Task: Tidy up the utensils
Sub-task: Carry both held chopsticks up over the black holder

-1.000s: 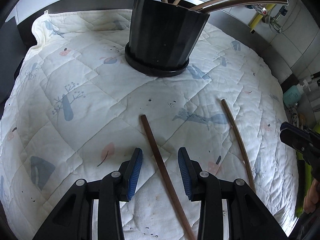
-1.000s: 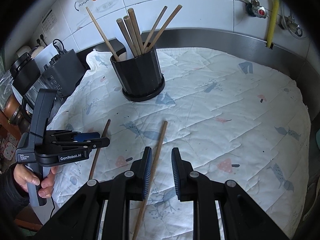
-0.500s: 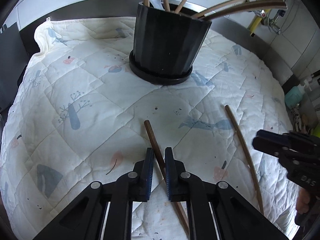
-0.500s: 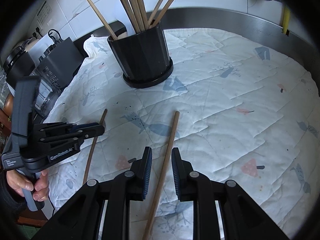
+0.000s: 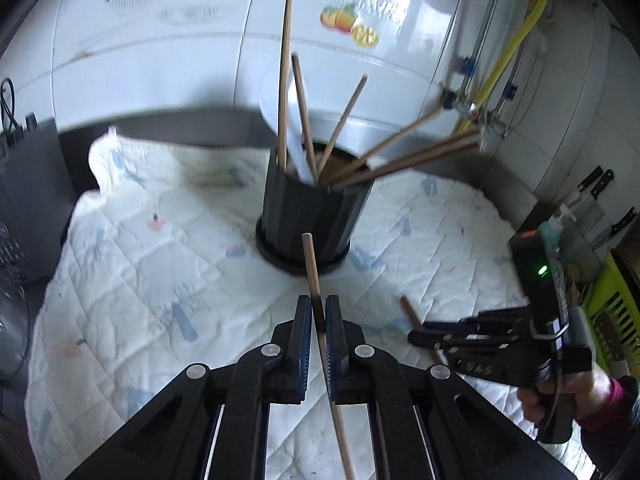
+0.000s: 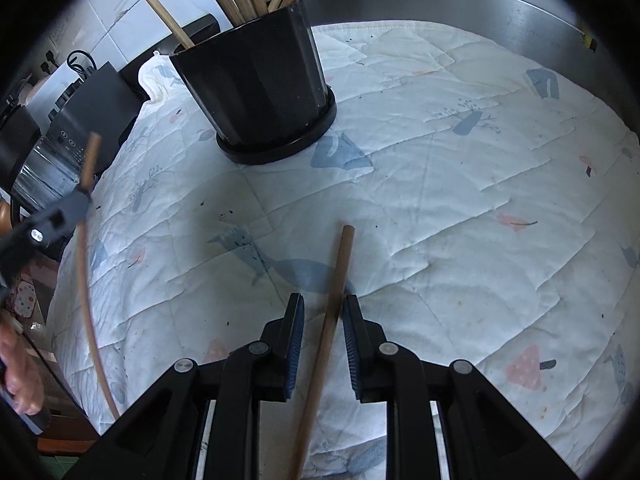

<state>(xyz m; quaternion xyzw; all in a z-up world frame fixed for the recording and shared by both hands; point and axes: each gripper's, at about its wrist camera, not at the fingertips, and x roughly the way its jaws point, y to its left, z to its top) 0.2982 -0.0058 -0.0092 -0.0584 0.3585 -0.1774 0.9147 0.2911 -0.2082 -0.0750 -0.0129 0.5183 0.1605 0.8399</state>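
A black ribbed holder (image 5: 316, 216) with several wooden chopsticks and a white spoon (image 5: 280, 120) stands on the quilted cloth (image 5: 160, 280). My left gripper (image 5: 319, 308) is shut on a dark wooden chopstick (image 5: 310, 264), held off the cloth with its tip toward the holder. In the right wrist view that left gripper (image 6: 80, 196) and its chopstick (image 6: 86, 280) hang at the left. My right gripper (image 6: 323, 308) stands open low over the cloth (image 6: 440, 160), a second chopstick (image 6: 340, 272) lying between its jaws, in front of the holder (image 6: 256, 80).
A black appliance (image 5: 24, 200) sits off the cloth's left edge. A steel counter rim (image 6: 480, 4) curves behind the cloth. Knives and a green rack (image 5: 608, 292) stand at the right, with a yellow pipe (image 5: 508, 52) on the tiled wall.
My left gripper closed on the chopstick and lifted it off the cloth, tilting upward. My right gripper sank closer over the other chopstick with its jaws unchanged.
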